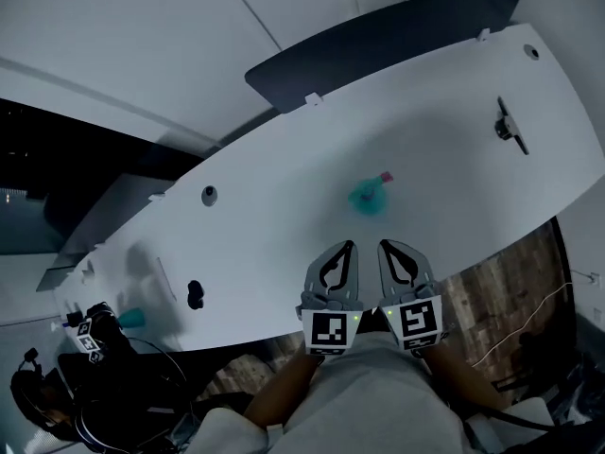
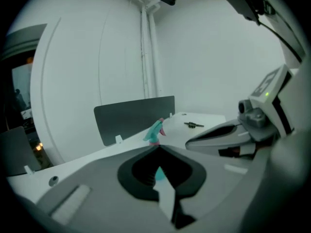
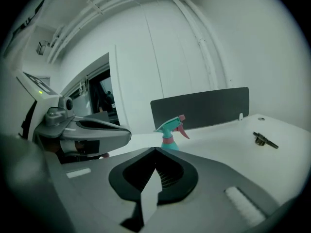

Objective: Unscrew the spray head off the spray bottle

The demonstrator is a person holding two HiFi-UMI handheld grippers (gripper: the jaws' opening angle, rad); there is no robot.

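head view puts the spray bottle [image 1: 367,197] upright on the desk [image 1: 284,206] ahead of the left gripper [image 1: 350,246] and right gripper [image 1: 383,246], both jaws clenched empty; best to open them first, steady the body, then twist the spray head [image 3: 171,124].

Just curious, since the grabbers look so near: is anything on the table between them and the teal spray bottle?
Nothing visible. Only bare table lies between the left gripper, the right gripper and the spray bottle; the small black object sits far off to the right.
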